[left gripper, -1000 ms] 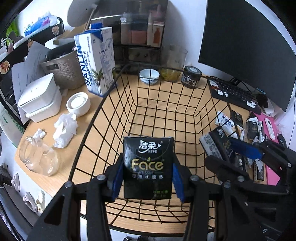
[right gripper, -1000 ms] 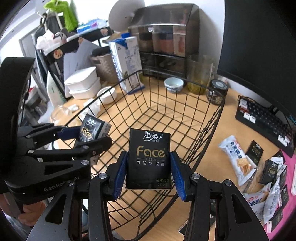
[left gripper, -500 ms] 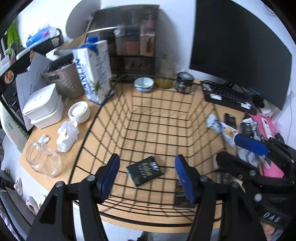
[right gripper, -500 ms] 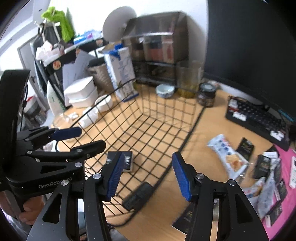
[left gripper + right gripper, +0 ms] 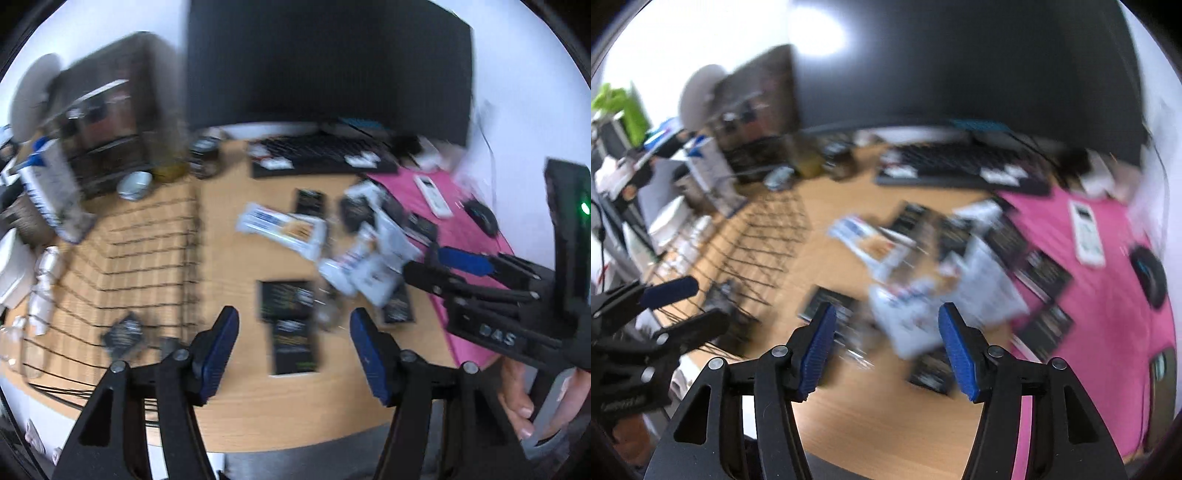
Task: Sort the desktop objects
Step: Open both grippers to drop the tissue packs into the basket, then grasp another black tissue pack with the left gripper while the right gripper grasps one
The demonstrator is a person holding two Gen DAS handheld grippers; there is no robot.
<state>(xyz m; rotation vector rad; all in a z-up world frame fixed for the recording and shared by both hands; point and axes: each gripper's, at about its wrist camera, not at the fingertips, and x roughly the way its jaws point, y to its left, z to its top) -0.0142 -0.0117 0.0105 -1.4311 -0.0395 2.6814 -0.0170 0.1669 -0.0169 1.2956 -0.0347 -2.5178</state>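
Both views are motion-blurred. My left gripper [image 5: 293,343] is open and empty above black tissue packs [image 5: 290,325] lying on the wooden desk. The black wire basket [image 5: 147,258] is at the left, with a black tissue pack [image 5: 123,334] lying inside. My right gripper [image 5: 886,343] is open and empty above a heap of white snack packets [image 5: 923,306] and black packs [image 5: 827,306]. The right gripper also shows in the left wrist view [image 5: 461,266]. The left gripper shows at the left edge of the right wrist view [image 5: 670,302].
A monitor [image 5: 325,62] and keyboard [image 5: 325,155] stand at the back. A pink mat [image 5: 1089,258] with a white remote [image 5: 1086,232] lies at the right. A white and blue carton [image 5: 51,195], a small bowl [image 5: 135,184] and a jar [image 5: 205,158] stand behind the basket.
Both grippers have let go of their black tissue packs into the basket, opened, and swung right, from over the basket to over the packets on the desk.
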